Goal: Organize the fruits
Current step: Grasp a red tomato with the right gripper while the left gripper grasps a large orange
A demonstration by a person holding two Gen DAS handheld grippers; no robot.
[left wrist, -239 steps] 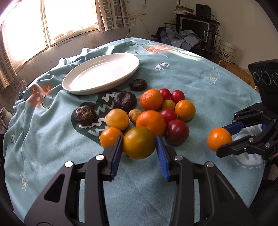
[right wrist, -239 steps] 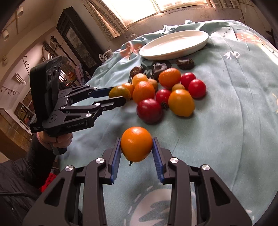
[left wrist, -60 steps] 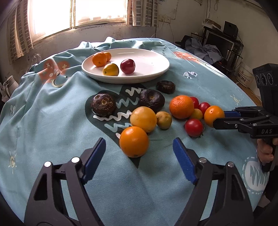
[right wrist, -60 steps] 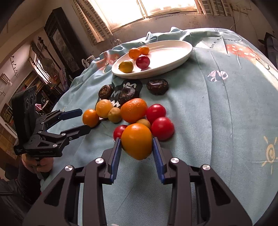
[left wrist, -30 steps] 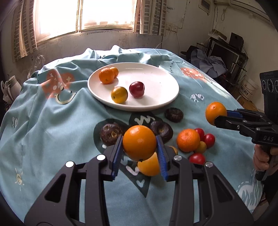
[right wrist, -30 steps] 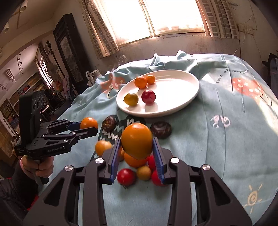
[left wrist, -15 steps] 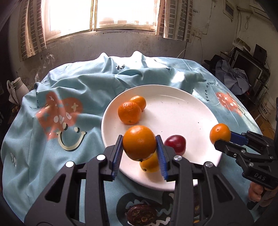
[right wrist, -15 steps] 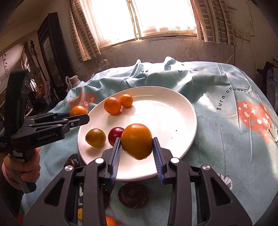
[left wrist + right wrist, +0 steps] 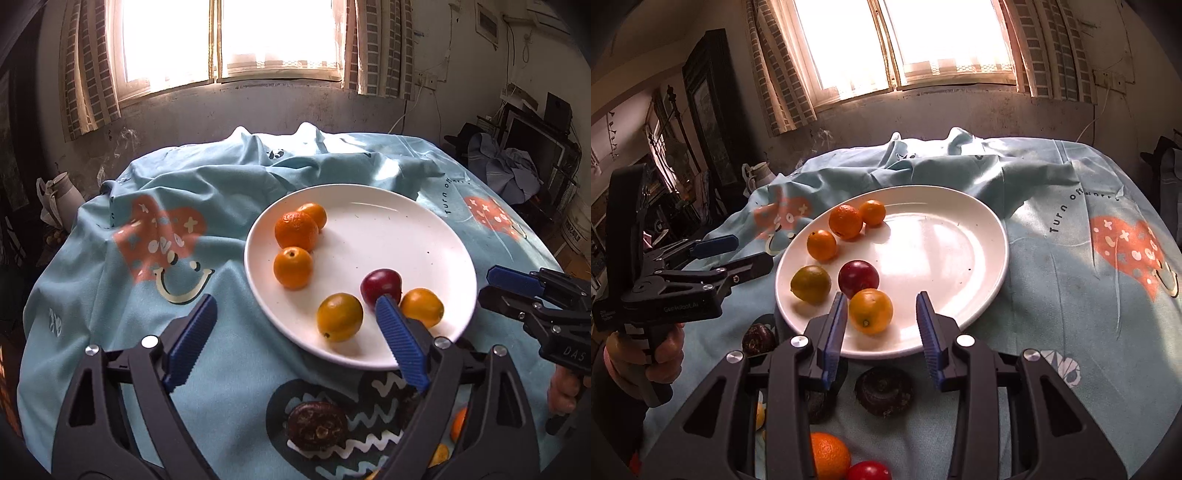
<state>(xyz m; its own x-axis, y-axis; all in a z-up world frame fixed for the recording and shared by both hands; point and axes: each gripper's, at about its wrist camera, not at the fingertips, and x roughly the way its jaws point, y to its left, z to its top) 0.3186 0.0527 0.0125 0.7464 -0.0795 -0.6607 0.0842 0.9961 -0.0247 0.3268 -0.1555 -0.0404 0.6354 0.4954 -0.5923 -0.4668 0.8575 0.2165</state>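
A white plate (image 9: pixel 388 236) (image 9: pixel 942 251) holds several fruits: three oranges at its left, a yellow-green citrus (image 9: pixel 340 316), a red plum (image 9: pixel 380 286) (image 9: pixel 858 277) and one more orange (image 9: pixel 422 307) (image 9: pixel 870 311). My left gripper (image 9: pixel 291 306) (image 9: pixel 751 253) hovers at the plate's near left rim, its jaws opening wide with nothing between them. The orange (image 9: pixel 293 267) (image 9: pixel 821 244) that it carried lies on the plate. My right gripper (image 9: pixel 881 302) (image 9: pixel 487 284) is over the plate's near edge, its jaws opening; the orange rests on the plate between them, clear of the pads.
Dark round fruits (image 9: pixel 317 424) (image 9: pixel 884 391) lie on the teal tablecloth (image 9: pixel 92 295) just in front of the plate. An orange (image 9: pixel 827 456) and a red tomato (image 9: pixel 868 470) sit nearer me. A wall with a window stands behind the table; clutter (image 9: pixel 517 166) fills the right.
Both grippers moved forward to the plate. The left jaws sprang wide and let go of their orange, which now lies on the plate. The right jaws parted from their orange.
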